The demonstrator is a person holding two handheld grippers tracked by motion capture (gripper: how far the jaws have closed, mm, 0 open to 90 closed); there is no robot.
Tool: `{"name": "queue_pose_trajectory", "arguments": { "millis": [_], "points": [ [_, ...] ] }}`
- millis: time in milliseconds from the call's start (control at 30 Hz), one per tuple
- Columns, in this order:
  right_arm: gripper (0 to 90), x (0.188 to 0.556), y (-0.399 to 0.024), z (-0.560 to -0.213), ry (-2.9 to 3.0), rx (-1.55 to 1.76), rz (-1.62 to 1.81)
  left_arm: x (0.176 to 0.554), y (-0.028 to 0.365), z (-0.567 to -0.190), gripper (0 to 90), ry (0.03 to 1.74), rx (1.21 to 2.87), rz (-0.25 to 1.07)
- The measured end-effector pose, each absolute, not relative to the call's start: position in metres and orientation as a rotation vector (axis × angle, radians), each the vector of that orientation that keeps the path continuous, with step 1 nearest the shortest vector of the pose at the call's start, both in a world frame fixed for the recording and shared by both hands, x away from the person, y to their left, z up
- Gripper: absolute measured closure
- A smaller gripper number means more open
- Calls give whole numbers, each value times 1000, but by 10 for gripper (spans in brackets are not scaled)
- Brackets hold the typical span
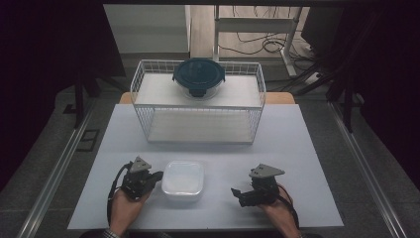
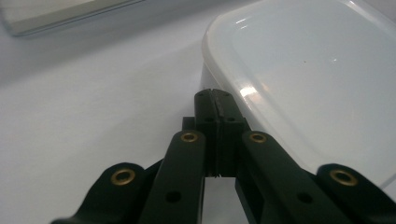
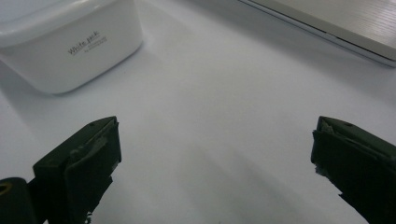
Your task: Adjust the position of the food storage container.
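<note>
We have the white rounded-square plastic container with its lid on (image 1: 183, 180) sitting on the pale grey surface (image 1: 307, 148) between our two hands, near the front edge, where either hand can get at it. Behind it stands a white wire basket rack (image 1: 198, 101) carrying a round glass bowl with a dark teal lid (image 1: 198, 76) on its top shelf, well apart from the work in hand.

Our left claw (image 1: 157, 175) has its jaws pressed fully together with nothing between them, and its tip sits at the container's left side, touching or just short of the wall under the lid's rim. We judge it is set there to nudge or steady the box rather than grip it. Our right claw (image 1: 236, 193) rests low on the surface, its jaws spread wide, holding nothing, aimed toward the container but apart from it.
</note>
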State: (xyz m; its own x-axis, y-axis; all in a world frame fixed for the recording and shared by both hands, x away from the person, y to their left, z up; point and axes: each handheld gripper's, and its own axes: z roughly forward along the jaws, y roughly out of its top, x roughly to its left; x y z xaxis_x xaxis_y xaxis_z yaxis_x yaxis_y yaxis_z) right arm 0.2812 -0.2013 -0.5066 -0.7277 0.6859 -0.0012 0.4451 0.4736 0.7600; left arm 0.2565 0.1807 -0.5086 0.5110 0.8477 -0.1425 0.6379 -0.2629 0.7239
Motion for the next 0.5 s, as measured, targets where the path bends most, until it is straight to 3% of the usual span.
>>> {"name": "queue_pose_trajectory", "arguments": {
  "millis": [433, 500],
  "points": [
    [12, 283, -203, -507, 2420, 976, 1111, 254, 133, -512, 899, 1067, 2090, 273],
    [12, 283, -204, -507, 2417, 980, 1105, 256, 137, -512, 866, 1077, 2086, 291]
  ]
}}
